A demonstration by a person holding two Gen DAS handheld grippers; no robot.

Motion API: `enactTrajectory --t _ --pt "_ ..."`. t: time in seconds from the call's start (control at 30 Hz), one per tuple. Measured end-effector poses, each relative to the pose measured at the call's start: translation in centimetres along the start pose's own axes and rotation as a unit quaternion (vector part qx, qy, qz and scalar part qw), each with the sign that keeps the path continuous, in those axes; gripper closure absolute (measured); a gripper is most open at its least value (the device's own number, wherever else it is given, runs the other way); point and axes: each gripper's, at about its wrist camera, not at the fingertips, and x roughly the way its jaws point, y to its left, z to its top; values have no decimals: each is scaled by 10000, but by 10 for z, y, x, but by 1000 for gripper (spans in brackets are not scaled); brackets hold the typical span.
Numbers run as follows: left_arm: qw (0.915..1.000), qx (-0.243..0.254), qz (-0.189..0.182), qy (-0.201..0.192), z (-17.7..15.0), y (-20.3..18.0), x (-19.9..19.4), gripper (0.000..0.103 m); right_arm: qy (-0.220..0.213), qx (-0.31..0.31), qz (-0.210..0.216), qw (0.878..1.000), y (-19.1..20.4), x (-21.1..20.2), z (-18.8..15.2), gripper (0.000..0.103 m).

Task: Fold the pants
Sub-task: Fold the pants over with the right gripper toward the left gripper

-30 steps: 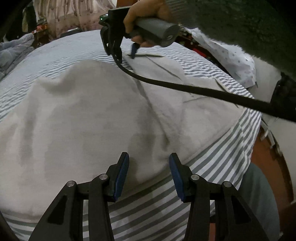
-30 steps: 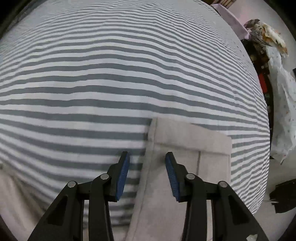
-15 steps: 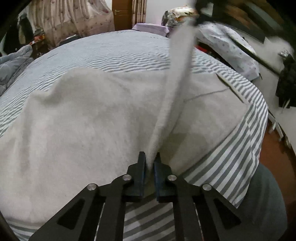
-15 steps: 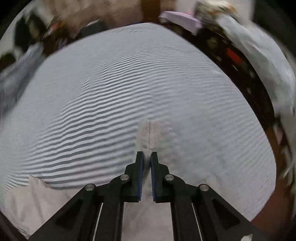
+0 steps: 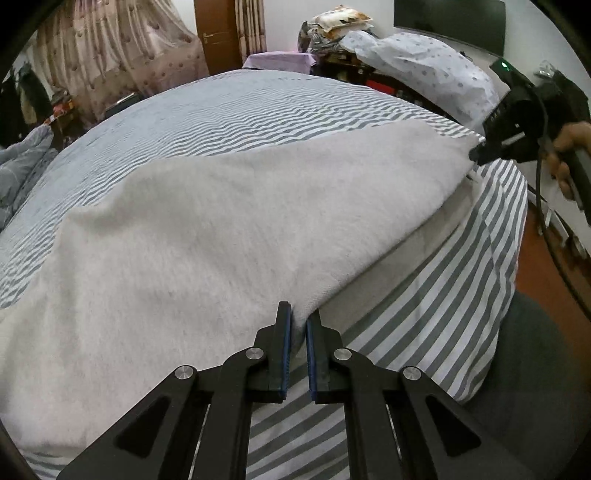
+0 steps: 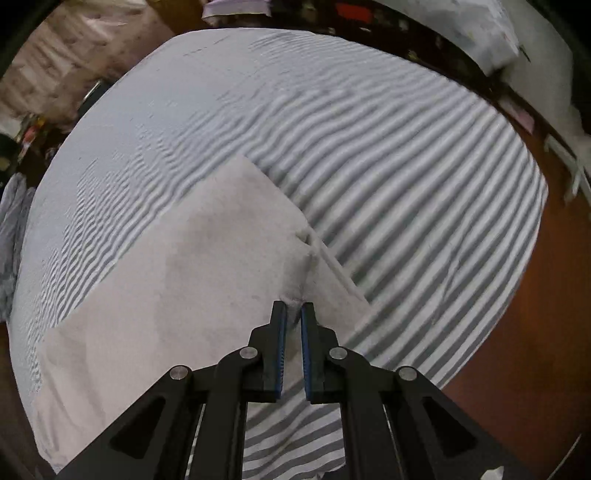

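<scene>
Light grey pants lie spread on a bed with a grey-and-white striped sheet. My left gripper is shut on the near edge of the pants. The cloth runs taut from there to the far right, where my right gripper, held by a hand, pinches the other end of that edge. In the right wrist view the right gripper is shut on a bunched corner of the pants, lifted a little off the sheet.
The bed edge drops to a red-brown floor on the right. A spotted pillow and piled bedding sit beyond the bed. Curtains and a door stand at the back. A black cable hangs from the right gripper.
Both grippers closed on the pants. The right gripper swept its end from the far side of the bed over to the right edge, drawing the cloth flat and taut.
</scene>
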Motion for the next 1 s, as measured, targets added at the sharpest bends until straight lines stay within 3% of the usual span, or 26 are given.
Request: enactTrajectory --t 0.13,0.17,0.23,0.37,0.43,0.63,0.7,0.83,1.0 --pt "9999 -67 -35 -104 4 0 -8 96 -639 -83 -358 9973 -9 -35 -2 103" --pt "9998 -73 -88 -134 4 4 -12 96 -431 240 66 9988 -25 -38 2 103" --pt "9997 -73 -126 -172 4 5 -14 96 -113 641 508 9966 -41 -35 -3 101" --pt "10000 -13 -52 -72 0 1 -9 96 120 699 802 9942 -37 -14 -11 95" --pt "10000 61 -2 -35 -1 -2 -8 96 218 791 965 9919 -38 -2 -14 86" --pt "9999 -109 -86 72 -1 1 -3 96 248 930 937 9909 -31 25 -7 75" --pt "9999 -96 -73 89 -3 0 -1 96 210 1120 1013 9883 -33 33 -5 75" --pt "9999 -72 -65 77 -3 -2 -4 96 -48 1172 1141 9865 -41 25 -3 91" --pt "9997 -183 -187 -8 0 -1 -14 96 -344 1024 938 9897 -46 -3 -10 93"
